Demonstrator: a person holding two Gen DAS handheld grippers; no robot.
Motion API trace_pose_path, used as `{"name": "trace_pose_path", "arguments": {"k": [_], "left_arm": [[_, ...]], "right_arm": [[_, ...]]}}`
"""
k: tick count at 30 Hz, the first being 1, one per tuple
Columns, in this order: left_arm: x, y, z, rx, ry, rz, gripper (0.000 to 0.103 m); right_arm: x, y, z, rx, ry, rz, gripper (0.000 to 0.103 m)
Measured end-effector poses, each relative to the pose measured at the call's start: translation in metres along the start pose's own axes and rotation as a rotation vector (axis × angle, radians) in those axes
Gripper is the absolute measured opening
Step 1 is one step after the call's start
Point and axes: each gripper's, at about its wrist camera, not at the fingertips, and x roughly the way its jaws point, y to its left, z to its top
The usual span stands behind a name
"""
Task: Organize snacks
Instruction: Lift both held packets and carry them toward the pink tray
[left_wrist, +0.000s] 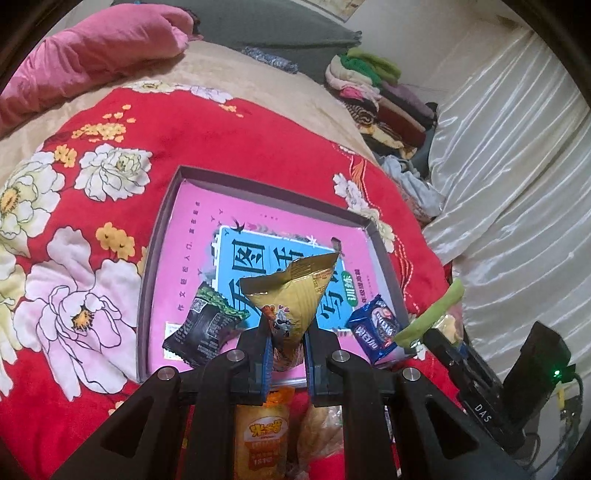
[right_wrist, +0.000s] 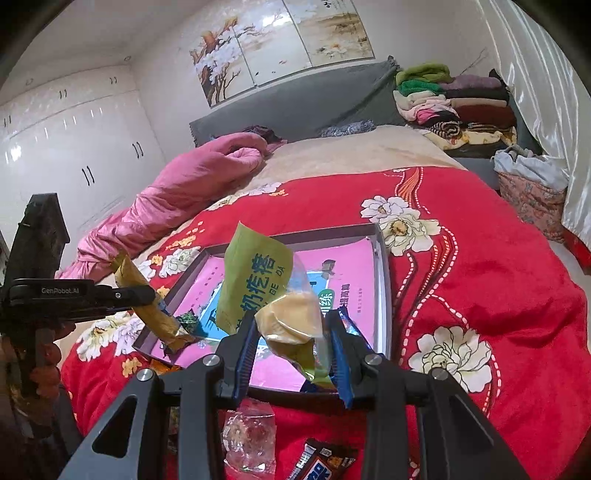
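Note:
A shallow grey box (left_wrist: 258, 182) with a pink and blue printed bottom lies on the red flowered quilt; it also shows in the right wrist view (right_wrist: 384, 280). Inside lie a black snack packet (left_wrist: 205, 330) and a blue snack packet (left_wrist: 375, 330). My left gripper (left_wrist: 288, 343) is shut on a gold snack packet (left_wrist: 291, 291), held over the box's near edge. My right gripper (right_wrist: 291, 334) is shut on a green and clear packet with a yellow pastry (right_wrist: 273, 291), held above the box's near right part. The left gripper with the gold packet (right_wrist: 147, 306) shows at the left of the right wrist view.
Loose snacks lie on the quilt before the box: an orange packet (left_wrist: 262, 439), a clear packet (right_wrist: 251, 435), a dark bar (right_wrist: 321, 461). A pink duvet (right_wrist: 177, 192) lies at the far left, folded clothes (right_wrist: 454, 107) at the headboard, a white curtain (left_wrist: 517, 184) to the right.

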Motion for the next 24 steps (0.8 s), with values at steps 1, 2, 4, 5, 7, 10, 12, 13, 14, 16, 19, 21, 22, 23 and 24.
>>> {"name": "trace_pose_path", "arguments": {"k": [1, 2, 4, 5, 7, 10, 12, 13, 14, 16, 19, 21, 22, 23, 24], "left_arm": [[0.002, 0.0, -0.001, 0.001, 0.003, 0.002, 0.014], [0.003, 0.0, -0.001, 0.003, 0.008, 0.002, 0.014], [0.007, -0.001, -0.002, 0.006, 0.018, 0.007, 0.014], [0.009, -0.001, -0.002, 0.009, 0.021, 0.01, 0.014], [0.012, -0.001, -0.002, 0.012, 0.027, 0.013, 0.014], [0.017, 0.0, -0.003, 0.014, 0.034, 0.017, 0.014], [0.019, 0.0, -0.005, 0.018, 0.038, 0.022, 0.014], [0.02, 0.001, -0.005, 0.017, 0.041, 0.025, 0.014], [0.021, 0.002, -0.006, 0.012, 0.045, 0.025, 0.014], [0.023, 0.003, -0.006, 0.009, 0.053, 0.024, 0.014], [0.027, 0.005, -0.006, 0.002, 0.068, 0.012, 0.014], [0.029, 0.007, -0.006, -0.009, 0.074, 0.002, 0.014], [0.029, 0.007, -0.006, -0.008, 0.075, 0.002, 0.014], [0.03, 0.007, -0.006, -0.006, 0.076, 0.003, 0.014], [0.03, 0.007, -0.006, -0.006, 0.075, -0.002, 0.014]], "right_arm": [[0.002, 0.0, 0.0, 0.0, 0.004, 0.004, 0.037], [0.004, 0.0, 0.0, 0.001, 0.008, 0.005, 0.037], [0.007, 0.0, 0.0, -0.005, 0.015, 0.001, 0.037], [0.009, 0.0, -0.001, -0.007, 0.018, 0.003, 0.037], [0.012, 0.0, -0.001, -0.009, 0.024, 0.009, 0.037], [0.016, 0.0, 0.0, -0.012, 0.033, 0.018, 0.037], [0.019, 0.0, 0.0, -0.009, 0.041, 0.029, 0.037], [0.021, 0.001, 0.0, -0.012, 0.045, 0.032, 0.037], [0.021, 0.001, 0.0, -0.015, 0.045, 0.03, 0.037], [0.023, 0.002, 0.001, -0.014, 0.051, 0.039, 0.037], [0.027, 0.002, 0.001, -0.019, 0.063, 0.039, 0.037], [0.029, 0.003, 0.001, -0.027, 0.068, 0.038, 0.037], [0.031, 0.004, 0.001, -0.031, 0.07, 0.04, 0.037], [0.031, 0.004, 0.001, -0.035, 0.07, 0.04, 0.037], [0.031, 0.006, 0.001, -0.039, 0.073, 0.042, 0.037]]}}
